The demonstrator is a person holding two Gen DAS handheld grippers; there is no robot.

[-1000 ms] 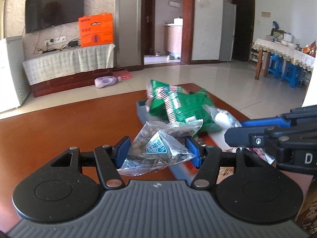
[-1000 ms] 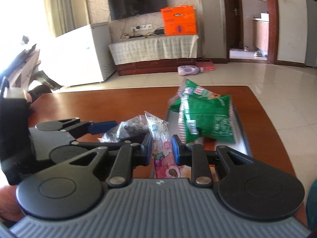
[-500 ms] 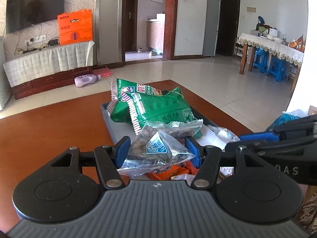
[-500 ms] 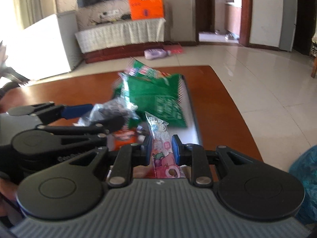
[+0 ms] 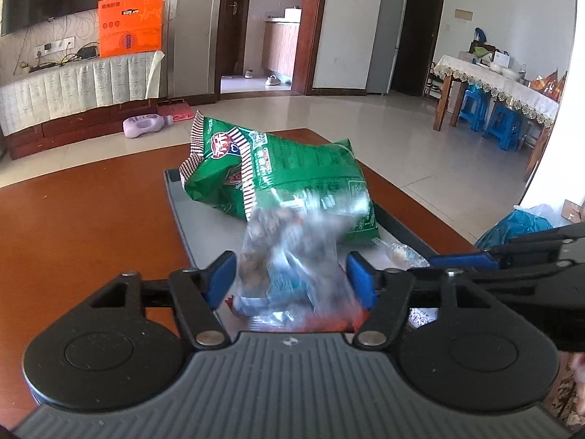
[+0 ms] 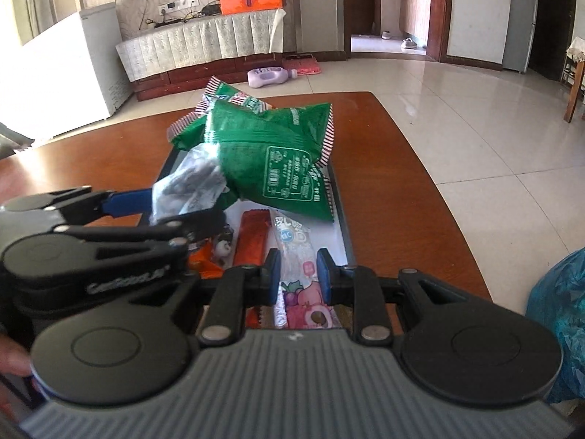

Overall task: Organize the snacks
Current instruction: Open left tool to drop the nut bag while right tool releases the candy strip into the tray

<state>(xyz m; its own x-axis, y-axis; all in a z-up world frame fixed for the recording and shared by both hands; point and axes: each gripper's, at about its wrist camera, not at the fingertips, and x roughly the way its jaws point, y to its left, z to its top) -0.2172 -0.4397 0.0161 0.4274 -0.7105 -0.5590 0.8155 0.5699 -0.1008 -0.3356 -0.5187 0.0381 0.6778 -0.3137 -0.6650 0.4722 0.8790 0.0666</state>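
Clear plastic, blurred as it drops, marks the bag of dark snacks point(image 5: 289, 263) between the pads of the left gripper point(image 5: 292, 280), whose jaws have just been opening and now stand wide, off the bag. It falls over the near end of the grey tray point(image 5: 182, 219), just in front of the green bags point(image 5: 292, 183). The right gripper point(image 6: 299, 274) is clamped narrow on a pink-printed sachet point(image 6: 303, 285) above the tray's near right corner. Next, I judge, that sachet needs lowering and letting go.
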